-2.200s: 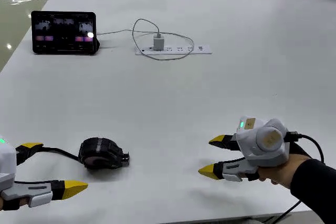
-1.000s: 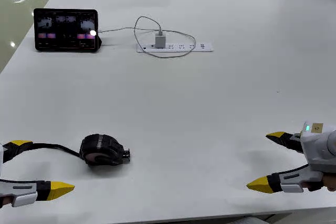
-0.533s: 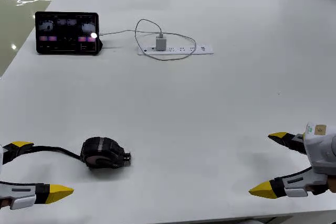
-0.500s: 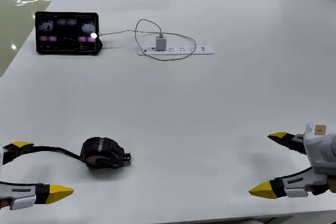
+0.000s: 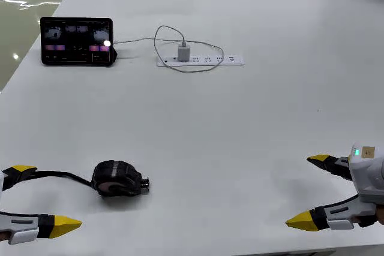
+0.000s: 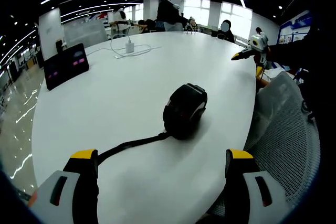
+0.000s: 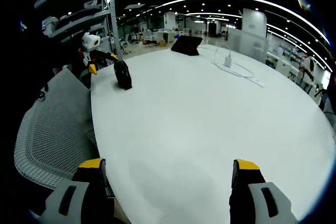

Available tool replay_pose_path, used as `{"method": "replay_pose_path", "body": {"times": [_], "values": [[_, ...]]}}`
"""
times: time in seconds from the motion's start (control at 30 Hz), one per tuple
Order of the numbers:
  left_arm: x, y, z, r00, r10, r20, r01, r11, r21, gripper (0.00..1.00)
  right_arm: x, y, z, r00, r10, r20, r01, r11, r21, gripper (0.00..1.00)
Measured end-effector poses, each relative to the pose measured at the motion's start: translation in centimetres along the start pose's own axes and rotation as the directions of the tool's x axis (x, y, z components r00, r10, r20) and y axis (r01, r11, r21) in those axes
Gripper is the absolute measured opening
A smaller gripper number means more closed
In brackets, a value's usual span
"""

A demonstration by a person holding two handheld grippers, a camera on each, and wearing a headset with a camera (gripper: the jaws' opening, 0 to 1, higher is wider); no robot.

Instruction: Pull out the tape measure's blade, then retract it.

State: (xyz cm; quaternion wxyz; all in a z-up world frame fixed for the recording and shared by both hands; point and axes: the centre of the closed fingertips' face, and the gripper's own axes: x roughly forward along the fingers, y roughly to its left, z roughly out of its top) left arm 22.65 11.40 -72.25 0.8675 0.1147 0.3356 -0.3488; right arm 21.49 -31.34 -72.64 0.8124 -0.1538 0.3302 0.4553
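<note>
Black tape measure (image 5: 118, 178) flat on the white bench (image 5: 240, 118) at front left, blade in, black strap (image 5: 60, 175) trailing to the left gripper (image 5: 51, 196). Fingers of left gripper and right gripper (image 5: 300, 191) spread wide, holding nothing. Right gripper well apart, at front right.

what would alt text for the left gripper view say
A black tape measure lies on a white table just ahead of the left gripper, whose yellow-tipped jaws are open; its strap trails back toward one jaw. Farther off are a tablet, a charger with a looped cable, and the right gripper.
</note>
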Motion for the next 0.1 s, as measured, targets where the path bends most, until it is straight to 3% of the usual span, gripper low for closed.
{"method": "replay_pose_path", "body": {"times": [0.1], "values": [[0.00, 0.03, 0.01, 1.0000, -0.003, -0.003, 0.003, 1.000, 0.001, 0.99, 0.03, -0.08, -0.05, 1.0000, -0.001, 0.000, 0.001, 1.000, 0.000, 0.99]]}}
